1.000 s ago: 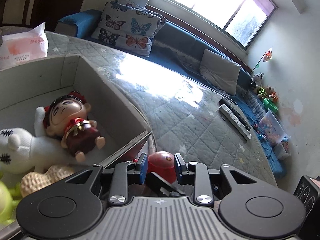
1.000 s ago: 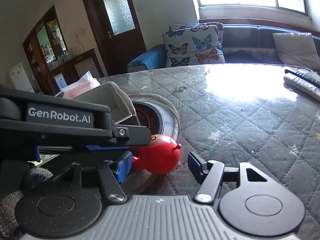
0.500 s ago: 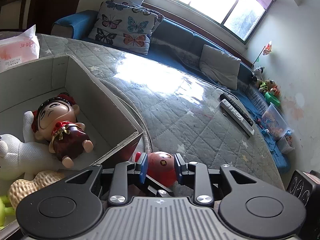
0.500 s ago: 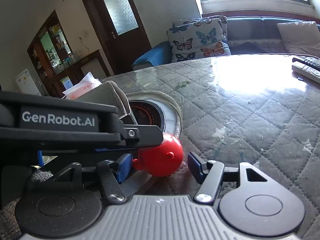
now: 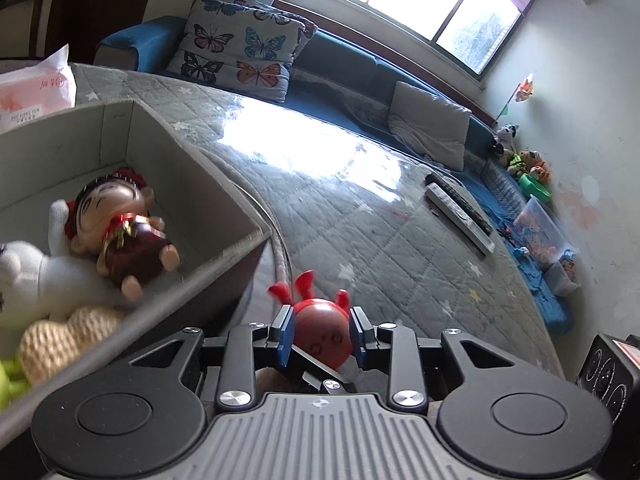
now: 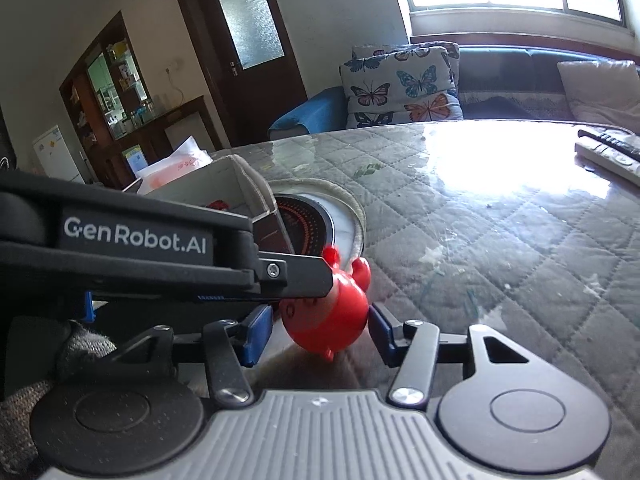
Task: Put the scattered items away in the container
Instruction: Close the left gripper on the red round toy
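While both tilt down, left hand-held gripper (image 5: pixel 321 334) easing off red toy (image 5: pixel 320 330) — right hand-held gripper (image 6: pixel 320 330) closing round it

Sunlight pours through a wide window (image 5: pixel 416 4) onto a glossy grey quilted tabletop (image 5: pixel 360 216). Behind it, a blue sofa (image 5: pixel 352 76) carries a butterfly-print cushion (image 5: pixel 240 52); a dark wooden door (image 6: pixel 248 40) stands nearby.

Each camera rides low behind its own jaws, tilted down across the quilted surface (image 5: pixel 360 216). The left wrist view faces the window wall, with the container (image 5: pixel 168 168) close at its left. The right wrist view faces the door and sofa. Both share the red toy (image 5: pixel 320 332), very near, and apparently the same butterfly cushion (image 6: pixel 404 88).
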Tool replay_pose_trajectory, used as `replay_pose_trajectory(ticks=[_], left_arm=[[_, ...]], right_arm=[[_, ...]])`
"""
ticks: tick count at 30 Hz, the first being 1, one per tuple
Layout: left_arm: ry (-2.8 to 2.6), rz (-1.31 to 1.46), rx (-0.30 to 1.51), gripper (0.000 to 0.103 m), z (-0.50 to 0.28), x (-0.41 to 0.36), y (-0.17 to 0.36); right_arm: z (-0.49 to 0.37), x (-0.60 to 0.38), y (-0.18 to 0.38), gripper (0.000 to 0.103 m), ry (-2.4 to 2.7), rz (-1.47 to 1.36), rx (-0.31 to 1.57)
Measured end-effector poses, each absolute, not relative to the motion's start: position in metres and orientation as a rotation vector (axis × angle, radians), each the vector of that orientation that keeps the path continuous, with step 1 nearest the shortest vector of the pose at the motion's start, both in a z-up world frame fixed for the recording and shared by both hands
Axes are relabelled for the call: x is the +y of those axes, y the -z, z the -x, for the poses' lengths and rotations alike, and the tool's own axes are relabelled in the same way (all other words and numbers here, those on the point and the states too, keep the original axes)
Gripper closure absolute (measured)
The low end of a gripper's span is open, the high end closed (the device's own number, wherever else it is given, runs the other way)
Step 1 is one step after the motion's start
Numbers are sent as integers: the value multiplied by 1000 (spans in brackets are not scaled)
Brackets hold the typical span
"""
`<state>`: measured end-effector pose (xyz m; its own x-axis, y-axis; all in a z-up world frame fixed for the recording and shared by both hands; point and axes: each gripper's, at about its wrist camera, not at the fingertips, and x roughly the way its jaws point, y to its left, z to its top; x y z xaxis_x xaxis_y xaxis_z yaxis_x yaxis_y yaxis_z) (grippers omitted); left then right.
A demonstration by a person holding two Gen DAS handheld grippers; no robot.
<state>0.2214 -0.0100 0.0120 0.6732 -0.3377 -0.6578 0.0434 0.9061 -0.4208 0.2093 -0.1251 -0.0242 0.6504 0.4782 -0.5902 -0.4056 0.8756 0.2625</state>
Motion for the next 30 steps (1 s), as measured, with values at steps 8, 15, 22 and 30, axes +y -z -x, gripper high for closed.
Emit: replay_pose_trajectory(ticks=[8,15,22,30], left_arm=[[276,384,816,70,-176,-14,-11],[368,406,843,70,-140,-14,-14],[365,437,842,70,-129,-3,-11],[318,493,821,70,-132,21,-11]], right_arm=[[-158,-136,22,49,-496,-76,686],[-120,-144,18,50,-515,-72,696],[-106,-144,16,49,-511,-61,706],[-116,-155,9,49,-482,-111,694]])
